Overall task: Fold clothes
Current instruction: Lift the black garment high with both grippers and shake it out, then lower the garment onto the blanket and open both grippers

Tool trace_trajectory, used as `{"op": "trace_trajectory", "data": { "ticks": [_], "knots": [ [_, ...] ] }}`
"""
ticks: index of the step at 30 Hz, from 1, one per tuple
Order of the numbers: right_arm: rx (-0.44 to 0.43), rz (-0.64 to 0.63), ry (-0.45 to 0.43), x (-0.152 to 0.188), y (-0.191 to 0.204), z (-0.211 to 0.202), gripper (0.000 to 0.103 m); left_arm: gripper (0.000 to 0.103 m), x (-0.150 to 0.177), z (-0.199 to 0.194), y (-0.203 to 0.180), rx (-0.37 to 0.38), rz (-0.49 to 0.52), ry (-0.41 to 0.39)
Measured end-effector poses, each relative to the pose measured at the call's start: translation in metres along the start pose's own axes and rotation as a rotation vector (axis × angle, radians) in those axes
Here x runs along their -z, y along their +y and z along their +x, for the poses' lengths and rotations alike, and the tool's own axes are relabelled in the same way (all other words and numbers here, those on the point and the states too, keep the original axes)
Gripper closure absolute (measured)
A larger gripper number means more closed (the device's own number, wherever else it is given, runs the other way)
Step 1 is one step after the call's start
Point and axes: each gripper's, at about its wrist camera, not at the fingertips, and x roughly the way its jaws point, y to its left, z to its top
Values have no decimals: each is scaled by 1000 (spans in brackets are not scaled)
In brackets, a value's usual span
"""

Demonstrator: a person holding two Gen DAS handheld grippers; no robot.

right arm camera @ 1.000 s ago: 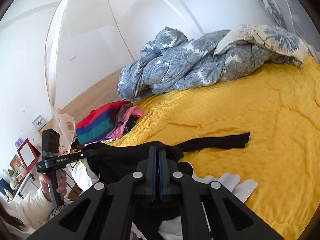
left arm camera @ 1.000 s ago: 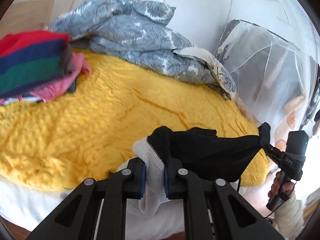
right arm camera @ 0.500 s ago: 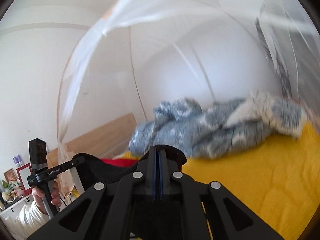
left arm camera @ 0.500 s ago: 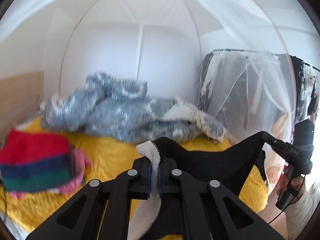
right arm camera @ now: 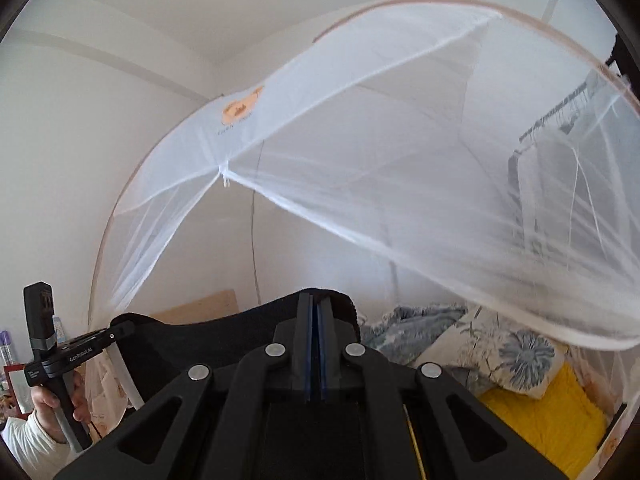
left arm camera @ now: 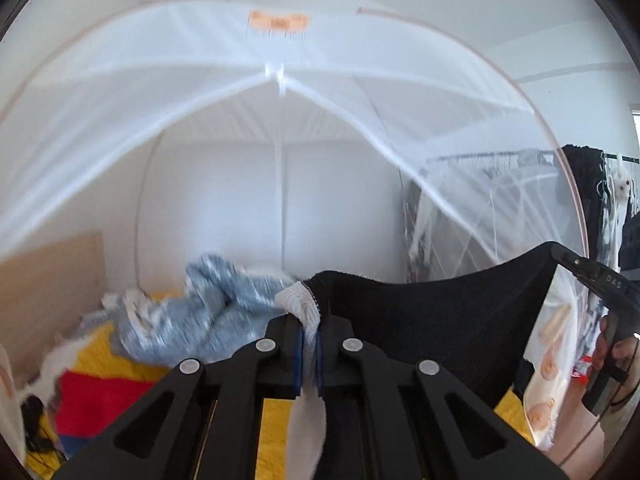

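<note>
A black garment with white ribbed trim point(left arm camera: 440, 320) hangs stretched in the air between my two grippers, high above the bed. My left gripper point(left arm camera: 308, 340) is shut on its white ribbed edge point(left arm camera: 302, 304), with white cloth trailing down between the fingers. In the same view my right gripper point(left arm camera: 560, 256) pinches the garment's far corner at the right. In the right wrist view my right gripper point(right arm camera: 315, 312) is shut on black fabric point(right arm camera: 224, 340), which runs left to my left gripper point(right arm camera: 120, 330), held by a hand point(right arm camera: 48, 396).
A white mosquito-net canopy point(left arm camera: 280, 80) arches overhead. Below lie the yellow bedspread point(right arm camera: 552, 408), a rumpled blue-grey floral duvet point(left arm camera: 208, 316) and a pile of red and blue clothes point(left arm camera: 100, 400) at the left. A clothes rack point(left arm camera: 500, 160) stands behind the net at the right.
Both grippers rose sharply and tilted from looking down at the bed to level, lifting the black garment off the yellow bedspread and stretching it between them. The left jaws tightened on the white trim.
</note>
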Motion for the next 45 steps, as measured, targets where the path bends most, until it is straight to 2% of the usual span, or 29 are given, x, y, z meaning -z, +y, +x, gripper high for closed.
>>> {"op": "trace_trajectory", "data": {
  "ticks": [6,10,13,19,21,23,28,33,35,36,37,38,39,40,41,44,45],
  "knots": [
    [5,-60,-97,-40,26,-30,101,99,-45,-41,-12,-83,41,-129],
    [-4,-95,-106,-43,32,-33,101,99,-56,-42,-13,-111,27,-149],
    [12,-105,-78,-33,25,-14,101,99,-53,-15,-9,-133,18,-114],
    [95,-68,39,22,-29,73,101,99,-10,101,0,-196,47,11],
    [119,-48,91,47,-48,108,101,99,11,148,5,-204,43,77],
    [138,-30,157,78,-66,147,101,99,47,207,11,-221,58,167],
    [192,-6,348,178,-117,257,101,99,158,332,29,-254,88,389],
    [216,55,540,294,-169,345,101,98,274,415,46,-279,77,603],
    [210,99,679,345,-181,372,99,91,314,439,55,-281,62,718],
    [207,121,748,371,-188,385,94,90,336,450,61,-278,51,785],
    [250,156,849,399,-198,397,89,87,355,458,67,-272,40,846],
    [256,180,876,412,-204,398,74,86,367,462,72,-266,35,883],
    [261,203,904,425,-210,399,67,86,377,463,78,-261,34,911],
    [267,227,931,437,-215,400,66,84,385,463,84,-260,33,932],
    [270,231,921,440,-220,397,63,81,389,463,92,-264,33,945],
    [252,256,894,436,-227,382,49,73,392,454,118,-281,-9,984],
    [234,275,887,434,-228,375,48,71,391,451,125,-280,-29,993]
  ]
}}
